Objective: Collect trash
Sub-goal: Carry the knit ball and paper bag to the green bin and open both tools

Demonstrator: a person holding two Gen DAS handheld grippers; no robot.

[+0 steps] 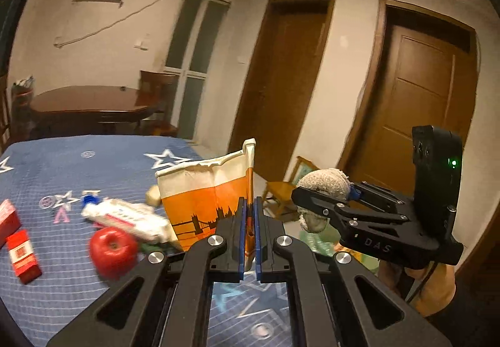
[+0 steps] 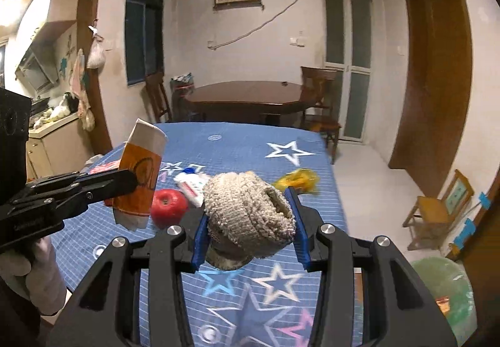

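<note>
My left gripper [image 1: 249, 205] is shut on a flattened orange and white paper bag [image 1: 203, 197] with a skyline print, held upright above the table. In the right wrist view the same bag [image 2: 140, 178] hangs from the left gripper [image 2: 131, 183] at the left. A rolled beige knitted cloth [image 2: 250, 212] sits in my right gripper [image 2: 248, 206], which is shut on it above the table's near right part. In the left wrist view the right gripper [image 1: 325, 190] carries the cloth [image 1: 325, 180] at the right, beyond the table's edge.
On the blue star-print tablecloth [image 2: 250, 141] lie a red apple [image 2: 168, 206], a white toothpaste tube [image 2: 192, 184], a yellow wrapper [image 2: 297, 180] and red boxes [image 1: 23, 253]. A green bag [image 2: 443, 290] stands on the floor at the right, near a small wooden chair [image 2: 437, 212].
</note>
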